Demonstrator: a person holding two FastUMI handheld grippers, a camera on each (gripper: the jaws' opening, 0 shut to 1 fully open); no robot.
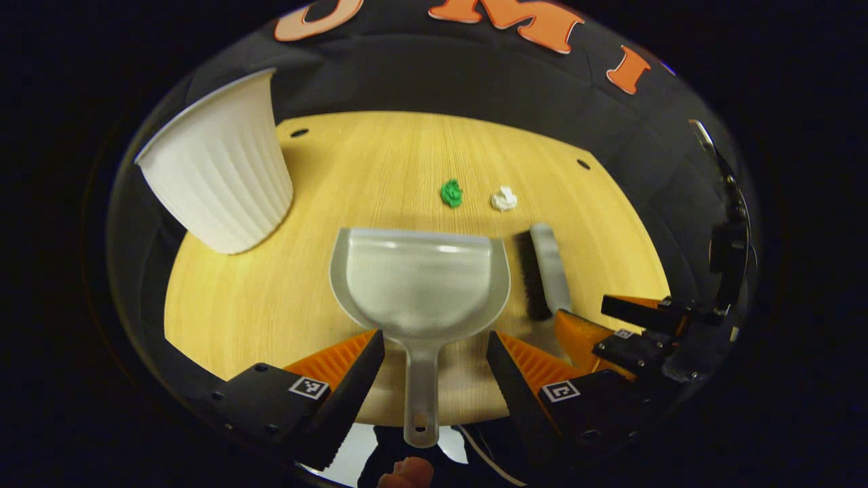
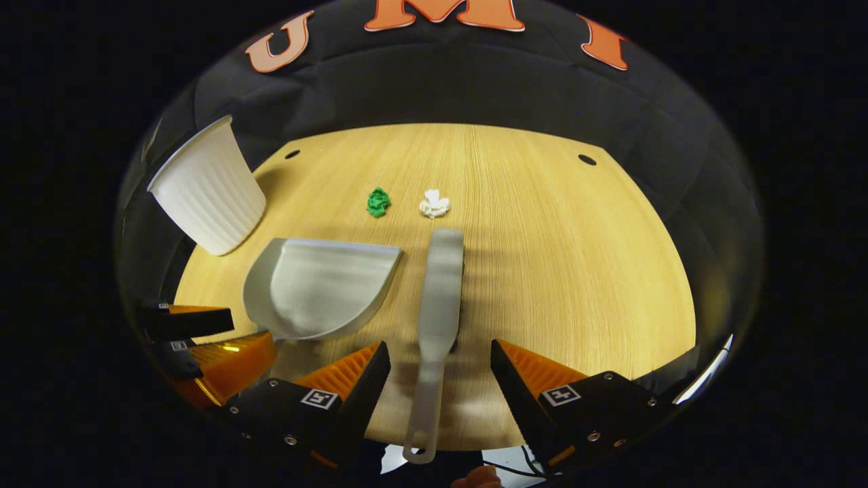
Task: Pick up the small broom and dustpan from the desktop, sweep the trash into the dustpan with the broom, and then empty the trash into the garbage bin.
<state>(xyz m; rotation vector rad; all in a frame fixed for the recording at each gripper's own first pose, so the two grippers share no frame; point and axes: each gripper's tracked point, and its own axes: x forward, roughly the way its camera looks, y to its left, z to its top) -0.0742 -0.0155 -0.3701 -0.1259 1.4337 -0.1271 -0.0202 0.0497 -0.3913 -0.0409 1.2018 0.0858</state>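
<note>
Left gripper view: the left gripper point(image 1: 435, 366), fingers spread, straddles the dustpan point(image 1: 420, 285) handle without touching. Right gripper view: the right gripper point(image 2: 439, 376), also spread, straddles the broom point(image 2: 437, 305) handle overhanging the near edge of the desktop point(image 2: 576, 271).

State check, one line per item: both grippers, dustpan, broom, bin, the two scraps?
left gripper: open, fingers either side of the dustpan handle, not pressing it
right gripper: open, fingers either side of the broom handle
dustpan: flat on the desktop, empty
broom: lying on the desktop, not lifted
garbage bin: upright, on the desktop edge
green scrap: loose, unswept
white scrap: loose, unswept
</note>
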